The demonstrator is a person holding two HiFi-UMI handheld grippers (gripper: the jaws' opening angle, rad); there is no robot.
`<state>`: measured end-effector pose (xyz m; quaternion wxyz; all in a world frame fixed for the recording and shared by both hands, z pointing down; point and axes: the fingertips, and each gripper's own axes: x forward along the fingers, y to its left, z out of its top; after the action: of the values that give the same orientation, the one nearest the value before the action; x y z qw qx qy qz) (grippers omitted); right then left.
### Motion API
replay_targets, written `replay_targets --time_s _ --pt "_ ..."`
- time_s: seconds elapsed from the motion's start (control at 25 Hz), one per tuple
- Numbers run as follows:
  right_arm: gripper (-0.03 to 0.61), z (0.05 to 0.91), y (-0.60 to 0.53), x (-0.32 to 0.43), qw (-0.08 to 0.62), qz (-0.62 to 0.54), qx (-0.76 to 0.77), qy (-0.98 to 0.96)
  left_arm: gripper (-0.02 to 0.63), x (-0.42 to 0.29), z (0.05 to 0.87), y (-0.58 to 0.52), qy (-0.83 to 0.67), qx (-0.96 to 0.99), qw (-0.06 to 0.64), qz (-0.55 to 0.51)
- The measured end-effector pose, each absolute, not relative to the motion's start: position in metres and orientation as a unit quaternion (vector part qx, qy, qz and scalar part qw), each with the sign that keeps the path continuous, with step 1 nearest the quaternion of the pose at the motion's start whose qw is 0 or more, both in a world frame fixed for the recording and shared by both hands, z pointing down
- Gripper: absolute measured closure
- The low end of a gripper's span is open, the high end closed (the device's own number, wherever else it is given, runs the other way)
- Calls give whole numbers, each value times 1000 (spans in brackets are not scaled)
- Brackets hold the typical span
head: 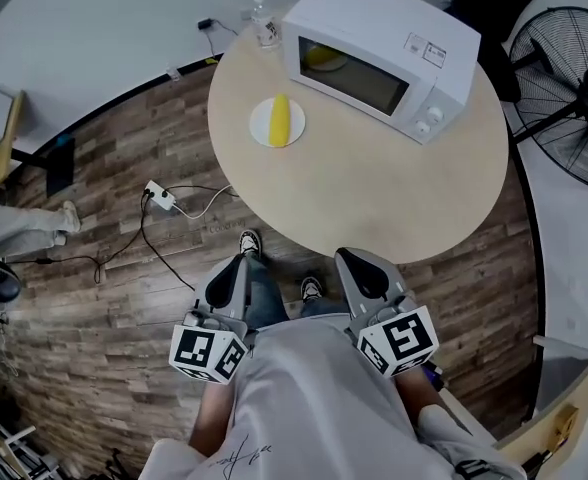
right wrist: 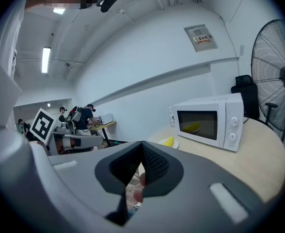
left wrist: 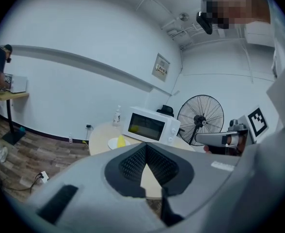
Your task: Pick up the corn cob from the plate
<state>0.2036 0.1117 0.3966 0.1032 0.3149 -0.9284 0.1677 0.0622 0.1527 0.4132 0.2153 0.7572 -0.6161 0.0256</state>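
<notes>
A yellow corn cob (head: 280, 119) lies on a small white plate (head: 258, 128) at the far left of the round beige table (head: 374, 188). From the left gripper view the corn cob (left wrist: 121, 141) is small and far off, and from the right gripper view the cob (right wrist: 169, 141) is just as distant. My left gripper (head: 239, 266) and right gripper (head: 352, 260) are held close to my body, short of the table's near edge. Both are shut with nothing in them. The left gripper (left wrist: 145, 149) and right gripper (right wrist: 141, 147) point toward the table.
A white microwave (head: 379, 53) stands at the back of the table with something yellow (head: 324, 56) inside. A clear bottle (head: 264, 23) is beside it. A standing fan (head: 574, 98) is at the right. A power strip (head: 160, 196) and cables lie on the wooden floor.
</notes>
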Motion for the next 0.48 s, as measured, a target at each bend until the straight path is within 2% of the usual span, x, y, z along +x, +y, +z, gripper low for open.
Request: replay_targets --time_s 0.48 --pt "565 393 50 140 93 197 352 -910 618 -4 399 81 -575 788 217 22"
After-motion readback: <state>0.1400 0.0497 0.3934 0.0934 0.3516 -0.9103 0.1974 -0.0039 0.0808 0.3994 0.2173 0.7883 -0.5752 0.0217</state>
